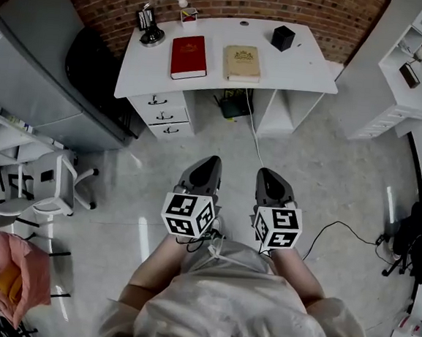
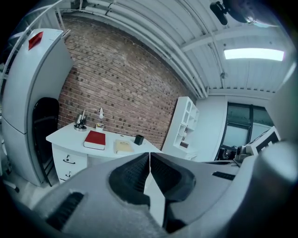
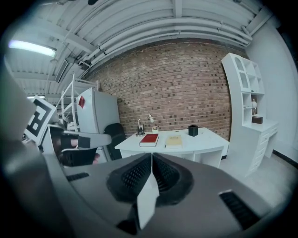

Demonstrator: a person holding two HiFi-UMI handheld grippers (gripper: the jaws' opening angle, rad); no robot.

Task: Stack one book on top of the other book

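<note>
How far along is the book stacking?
Done: nothing yet. The red book and tan book lie side by side on the desk, with a gap between them.
In hand: nothing. The left gripper and right gripper are both shut and empty, held over the floor short of the desk.
Left: reach the desk, grip one book, and set it on the other.
</note>
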